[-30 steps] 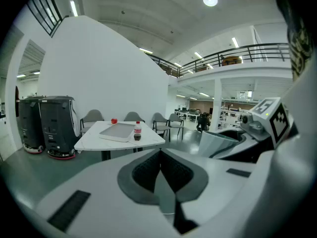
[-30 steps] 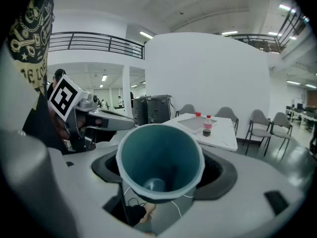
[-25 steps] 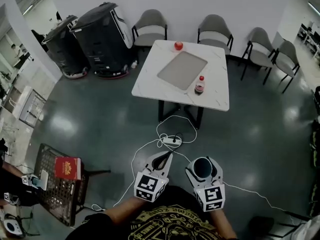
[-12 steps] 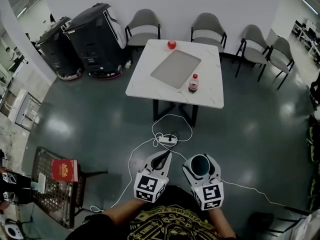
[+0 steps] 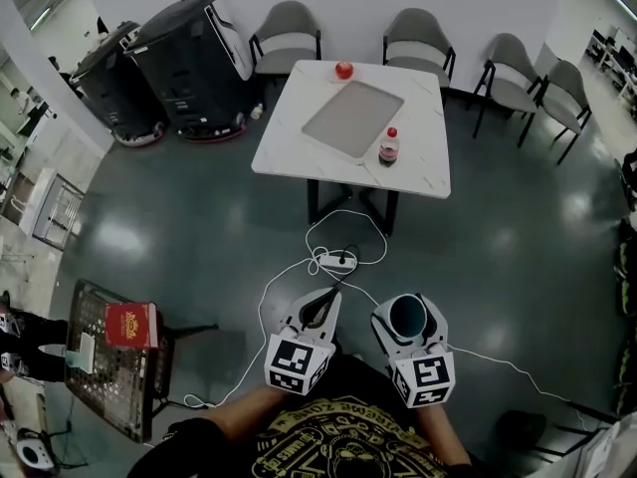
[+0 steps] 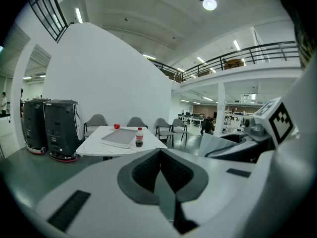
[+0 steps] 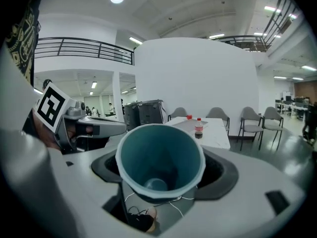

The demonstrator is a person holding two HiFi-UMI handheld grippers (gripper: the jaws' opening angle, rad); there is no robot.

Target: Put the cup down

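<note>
A teal cup with a white rim sits between the jaws of my right gripper, which is shut on it; its mouth faces the camera. In the head view the same cup shows upright in the right gripper, held over the floor in front of the person. My left gripper hangs beside it, shut with nothing in it; in the left gripper view its jaws meet. The white table stands well ahead, bearing a grey tray, a red-capped bottle and a red apple.
A power strip and white cables lie on the floor between me and the table. Grey chairs ring the table's far side. Two black machines stand at left. A wire rack with a red book is at lower left.
The head view has shifted a little, so the table sits slightly differently in frame. Both grippers hold their places relative to each other, and the cup stays in the right one.
</note>
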